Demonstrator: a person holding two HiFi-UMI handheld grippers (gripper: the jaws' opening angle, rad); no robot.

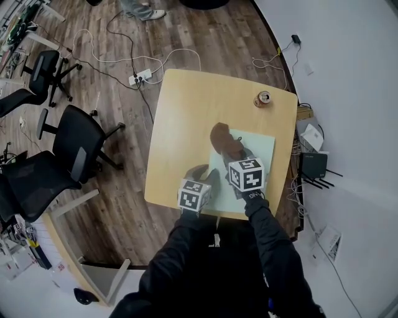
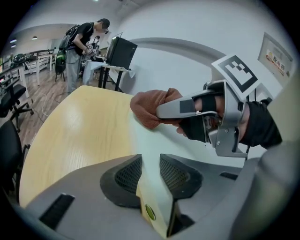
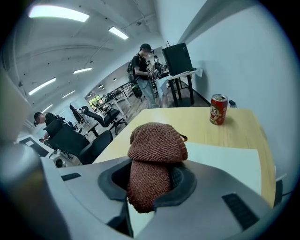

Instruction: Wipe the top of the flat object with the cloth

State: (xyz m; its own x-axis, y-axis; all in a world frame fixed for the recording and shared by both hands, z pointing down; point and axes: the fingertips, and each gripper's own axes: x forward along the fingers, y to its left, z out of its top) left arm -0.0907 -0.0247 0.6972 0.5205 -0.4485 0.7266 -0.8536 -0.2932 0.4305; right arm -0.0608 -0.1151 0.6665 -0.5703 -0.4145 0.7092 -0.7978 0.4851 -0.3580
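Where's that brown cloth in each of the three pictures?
Head view: brown cloth at mid-table, at the pale sheet's far corner.
Left gripper view: cloth upper centre.
Right gripper view: cloth dead centre, between the jaws.
Shared landmark: the pale sheet beneath it.

floor (image 1: pixel 205 31) — wood | wall (image 3: pixel 243 56) — white | chairs (image 1: pixel 71 146) black | ceiling strips (image 3: pixel 58 14) lit

Cloth (image 3: pixel 157 150): brown, coarse knitted weave, rough, matt.
Table (image 1: pixel 186 118), centre of head view: pale wood grain, smooth, faint sheen.
Flat object (image 1: pixel 261 149) on table: pale greenish sheet, smooth, matt; material not clear.
Can (image 3: pixel 218 109), right side of right gripper view: metal, glossy red print.
Left gripper (image 2: pixel 149 171): grey matt plastic body; black pads (image 2: pixel 124 178) with fine mesh pattern.
Floor (image 1: pixel 205 31), top of head view: dark wood planks.
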